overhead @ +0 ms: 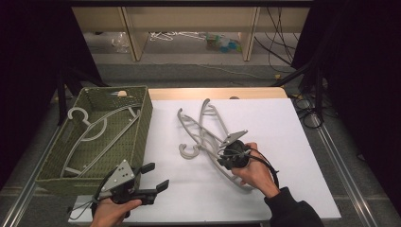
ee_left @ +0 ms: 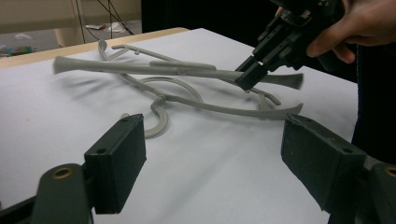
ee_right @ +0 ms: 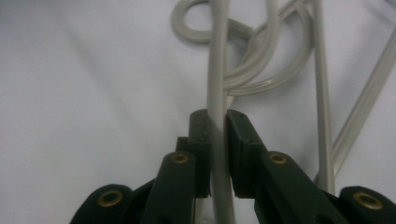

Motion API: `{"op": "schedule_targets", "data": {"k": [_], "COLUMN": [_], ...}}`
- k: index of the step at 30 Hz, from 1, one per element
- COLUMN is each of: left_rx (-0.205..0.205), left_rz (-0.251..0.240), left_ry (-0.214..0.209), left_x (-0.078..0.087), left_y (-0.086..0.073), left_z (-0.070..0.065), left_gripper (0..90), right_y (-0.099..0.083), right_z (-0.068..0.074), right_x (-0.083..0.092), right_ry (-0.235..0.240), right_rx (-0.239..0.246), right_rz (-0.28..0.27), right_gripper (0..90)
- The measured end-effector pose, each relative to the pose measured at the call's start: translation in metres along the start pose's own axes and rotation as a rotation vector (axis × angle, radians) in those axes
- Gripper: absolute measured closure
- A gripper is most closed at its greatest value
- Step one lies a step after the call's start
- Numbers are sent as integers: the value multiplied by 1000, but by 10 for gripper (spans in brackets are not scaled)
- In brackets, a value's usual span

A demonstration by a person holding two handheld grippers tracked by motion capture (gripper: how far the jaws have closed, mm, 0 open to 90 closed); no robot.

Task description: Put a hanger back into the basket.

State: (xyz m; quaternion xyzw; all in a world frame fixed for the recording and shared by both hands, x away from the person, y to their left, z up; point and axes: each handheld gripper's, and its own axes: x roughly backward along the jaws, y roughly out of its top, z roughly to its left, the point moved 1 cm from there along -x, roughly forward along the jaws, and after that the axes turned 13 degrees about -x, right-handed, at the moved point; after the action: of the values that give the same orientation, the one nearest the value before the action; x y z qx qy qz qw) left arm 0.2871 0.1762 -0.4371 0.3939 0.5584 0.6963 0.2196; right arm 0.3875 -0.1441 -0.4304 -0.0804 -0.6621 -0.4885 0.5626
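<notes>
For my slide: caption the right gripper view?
Right gripper clamped on a grey plastic hanger's arm above the white table.

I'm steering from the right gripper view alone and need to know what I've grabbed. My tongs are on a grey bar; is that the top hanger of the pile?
Observer: Yes. The right tongs clamp the upper hanger, which crosses over a second hanger.
Operator: Is mine off the table?
Observer: In the left gripper view it appears to hang clear above the white table, while the second hanger lies flat.
Operator: Where's my other hand?
Observer: The left tongs stand open and empty at the table's front left, beside a green basket holding a third hanger.
</notes>
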Motion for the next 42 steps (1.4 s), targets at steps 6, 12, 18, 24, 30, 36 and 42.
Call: {"op": "schedule_targets", "data": {"k": [6,12,18,24,30,36,42], "left_rx": [-27,-66,-137,-171,-220,-348,-427], "left_rz": [11,43,124,162,185,224,266], "left_ry": [4,0,-29,-31,-79,-179,-221], "left_x": [0,-5,-16,-28,-43,-60,-76], "left_y": [0,-1,0,6,13,20,27], "left_z": [-1,-3,-2,1,1,-3,-4], "left_gripper": [220,225,261,277,294,310,343], "right_y": [-7,-18,-26,-37,-44,-48,-52], "right_z": [4,1,3,8,15,17,18], "right_x": [11,26,35,45,55,58,60], "right_ry": [42,110,154,217,257,278,294], "right_rx": [85,119,162,213,251,262,270], "right_rz": [11,1,-2,8,13,20,24], "right_gripper": [820,820,821,821,821,821,821]}}
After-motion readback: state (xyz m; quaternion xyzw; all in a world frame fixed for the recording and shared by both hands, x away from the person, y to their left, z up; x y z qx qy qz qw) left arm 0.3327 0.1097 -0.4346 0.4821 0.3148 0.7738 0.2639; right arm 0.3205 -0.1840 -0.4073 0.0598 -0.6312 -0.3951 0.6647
